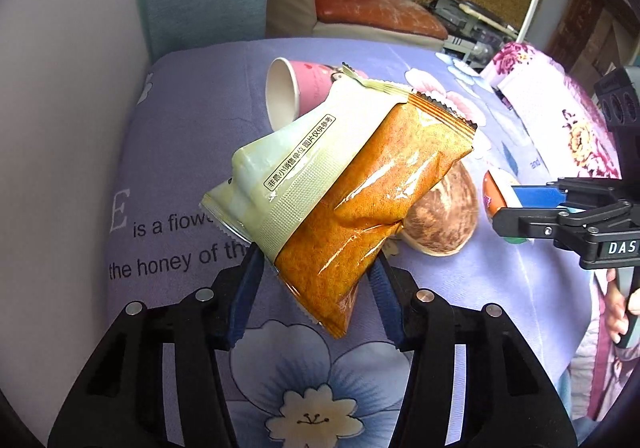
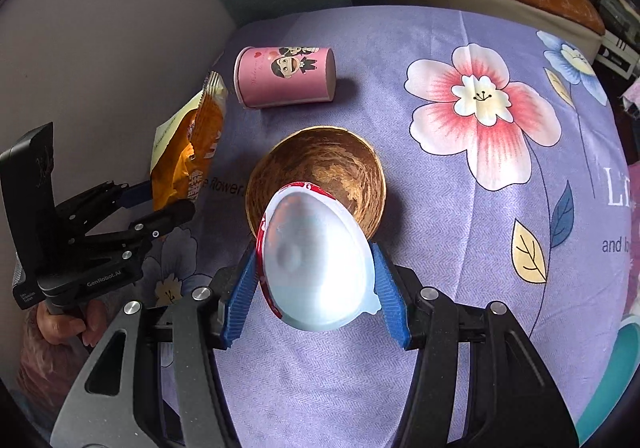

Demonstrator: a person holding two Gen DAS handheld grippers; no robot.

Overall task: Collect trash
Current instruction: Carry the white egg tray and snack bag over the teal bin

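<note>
Left wrist | left tongs (image 1: 316, 272) clamp snack packet (image 1: 352, 187), long axis slanting up-right | right tongs (image 2: 316, 276) clamp cup (image 2: 320, 264)

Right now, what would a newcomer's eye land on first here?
Two pieces of trash held up over the purple floral cloth: an orange and pale-green snack packet in the left gripper, a white plastic cup in the right gripper. Beyond them, a pink paper cup lies on its side.

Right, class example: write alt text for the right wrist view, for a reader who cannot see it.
The right gripper holds a white plastic cup above a brown bowl on a purple floral cloth. A pink paper cup lies beyond.
</note>
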